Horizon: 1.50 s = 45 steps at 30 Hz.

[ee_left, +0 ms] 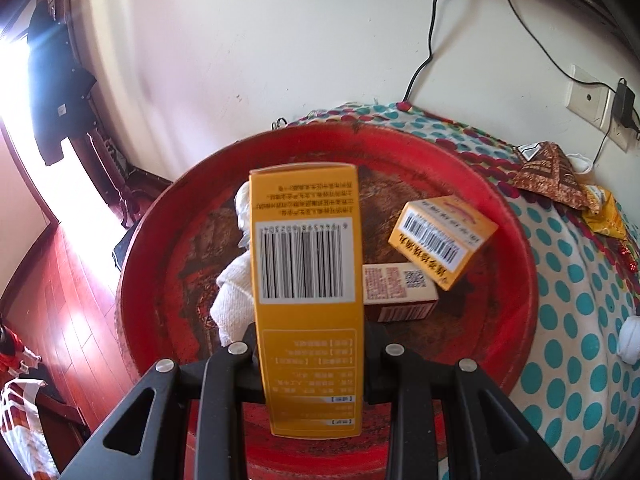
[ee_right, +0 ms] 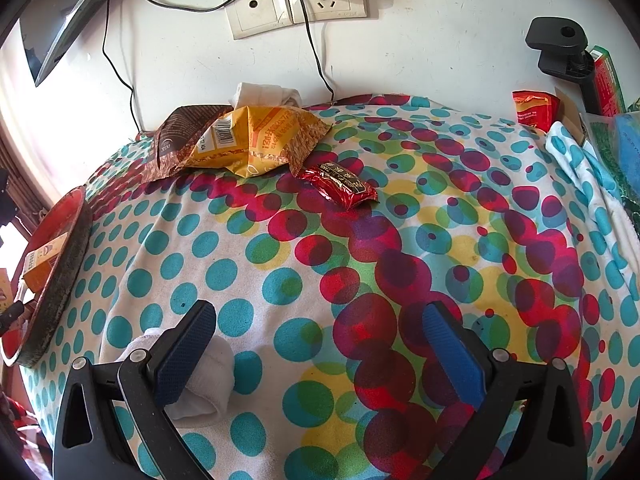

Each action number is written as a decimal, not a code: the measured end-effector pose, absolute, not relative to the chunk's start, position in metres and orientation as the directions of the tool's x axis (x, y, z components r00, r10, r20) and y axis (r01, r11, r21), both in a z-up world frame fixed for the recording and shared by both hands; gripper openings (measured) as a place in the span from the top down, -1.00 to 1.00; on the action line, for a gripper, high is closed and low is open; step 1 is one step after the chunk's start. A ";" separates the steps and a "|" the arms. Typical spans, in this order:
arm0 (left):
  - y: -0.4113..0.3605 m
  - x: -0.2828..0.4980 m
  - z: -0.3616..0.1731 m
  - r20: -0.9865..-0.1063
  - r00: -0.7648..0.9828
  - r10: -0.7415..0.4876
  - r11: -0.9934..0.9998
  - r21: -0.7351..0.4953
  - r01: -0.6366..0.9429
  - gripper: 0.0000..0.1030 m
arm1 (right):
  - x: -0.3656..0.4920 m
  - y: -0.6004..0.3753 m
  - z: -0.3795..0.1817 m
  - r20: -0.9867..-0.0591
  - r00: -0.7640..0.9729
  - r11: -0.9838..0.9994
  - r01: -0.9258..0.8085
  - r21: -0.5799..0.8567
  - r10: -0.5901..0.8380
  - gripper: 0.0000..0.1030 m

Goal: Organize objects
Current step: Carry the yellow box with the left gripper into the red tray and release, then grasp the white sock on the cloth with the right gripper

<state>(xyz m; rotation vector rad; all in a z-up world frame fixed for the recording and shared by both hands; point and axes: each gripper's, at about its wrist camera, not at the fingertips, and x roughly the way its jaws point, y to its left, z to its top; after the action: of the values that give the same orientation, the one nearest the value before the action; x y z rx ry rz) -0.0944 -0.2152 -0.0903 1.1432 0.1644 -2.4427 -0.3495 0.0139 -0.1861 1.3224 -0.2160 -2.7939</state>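
Note:
My left gripper [ee_left: 310, 356] is shut on a tall yellow box [ee_left: 306, 264] with a barcode, held over the round red tray [ee_left: 168, 216]. In the tray lie a smaller yellow box [ee_left: 442, 236], a white and brown box [ee_left: 398, 294] and white rolled cloths [ee_left: 236, 300]. My right gripper [ee_right: 318, 356] stands open above the polka-dot tablecloth [ee_right: 360, 240] with nothing between its fingers. A white rolled cloth [ee_right: 208, 380] lies beside its left finger [ee_right: 182, 356]. Farther back are a brown packet [ee_right: 176, 140], a yellow packet [ee_right: 256, 140] and a small red packet [ee_right: 342, 186].
The tray's edge [ee_right: 60, 280] shows at the left of the right wrist view. Wall sockets [ee_right: 296, 4] with cables sit behind the table. Red packets [ee_right: 534, 110], a green box [ee_right: 608, 80] and a black clamp [ee_right: 560, 48] crowd the far right. Red wooden floor [ee_left: 60, 300] lies left of the tray.

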 end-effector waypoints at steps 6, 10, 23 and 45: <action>-0.221 -0.097 -0.097 -0.757 -0.555 -0.345 -0.894 0.085 0.439 0.42 | -0.350 0.016 -0.187 -0.766 -0.634 -0.989 -0.015 0.149 -0.106 -1.00; -0.223 -0.096 -0.098 -0.758 -0.552 -0.347 -0.891 0.083 0.446 0.42 | -0.350 0.014 -0.187 -0.766 -0.634 -0.989 -0.013 0.149 -0.107 -1.00; -0.225 -0.098 -0.098 -0.758 -0.542 -0.363 -0.880 0.086 0.468 0.39 | -0.352 0.007 -0.188 -0.765 -0.633 -0.988 -0.004 0.153 -0.116 -1.00; -0.163 0.004 -0.073 -0.611 -0.733 -0.298 -0.936 0.036 0.350 -0.16 | -0.308 -0.057 -0.166 -0.696 -0.699 -0.987 0.127 0.102 -0.162 -1.00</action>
<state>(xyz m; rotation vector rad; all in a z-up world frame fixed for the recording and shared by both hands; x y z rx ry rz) 0.0044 -0.1633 -0.0729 0.9098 0.1154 -2.6368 -0.3079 -0.0574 -0.1660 1.1364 -0.0694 -2.7586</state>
